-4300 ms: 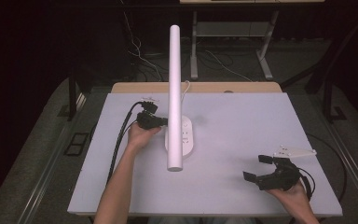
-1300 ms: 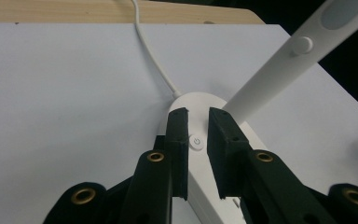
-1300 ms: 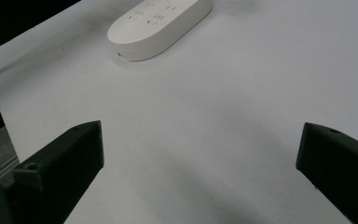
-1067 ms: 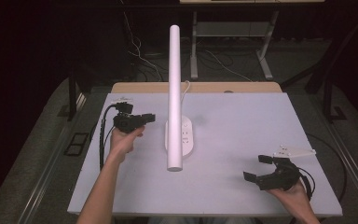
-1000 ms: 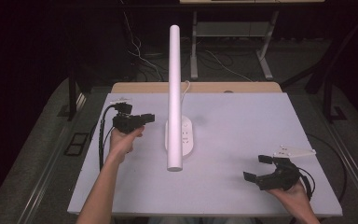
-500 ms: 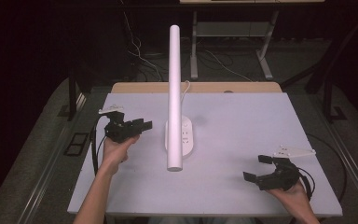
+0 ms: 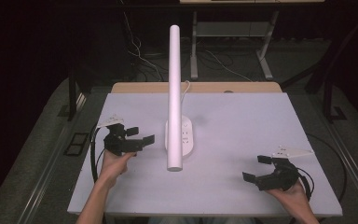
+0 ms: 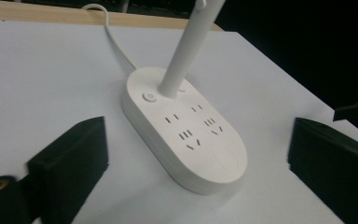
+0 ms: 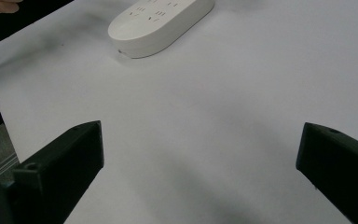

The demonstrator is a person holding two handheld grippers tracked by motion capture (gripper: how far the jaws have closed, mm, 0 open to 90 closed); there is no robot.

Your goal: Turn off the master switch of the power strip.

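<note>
In the high view a white table (image 7: 261, 126) takes up the middle of the frame, with a wooden strip along its far edge and dark floor all around. At the centre stands a white lamp (image 7: 174, 93): a long tube rising from an oval base (image 7: 189, 137) that carries socket holes. A white cord (image 7: 185, 87) leaves the base toward the far edge.

The left gripper (image 7: 140, 136) sits at the left centre of that view, held by a hand (image 7: 114, 163) whose forearm enters from the bottom edge. Its 2 jaws are spread wide, empty, and point toward the base, near it but apart from it. A black cable (image 7: 93, 156) loops from it down the table's left side.

The right gripper (image 7: 255, 169) lies at the lower right, low over the table, well apart from the lamp. Its jaws also stand wide with nothing between them, pointing left. A grey plate (image 7: 291, 151) sits on top.

In the left gripper view the base (image 8: 186, 130) fills the centre between the 2 black jaws, tube (image 8: 186, 46) rising to the upper edge, a round button (image 8: 149, 97) beside the tube's foot, socket holes in rows below it, cord (image 8: 112, 32) running to the upper left.

In the right gripper view the base (image 9: 158, 21) lies at the upper centre, far beyond the open jaws, bare table (image 9: 223, 121) between
</note>
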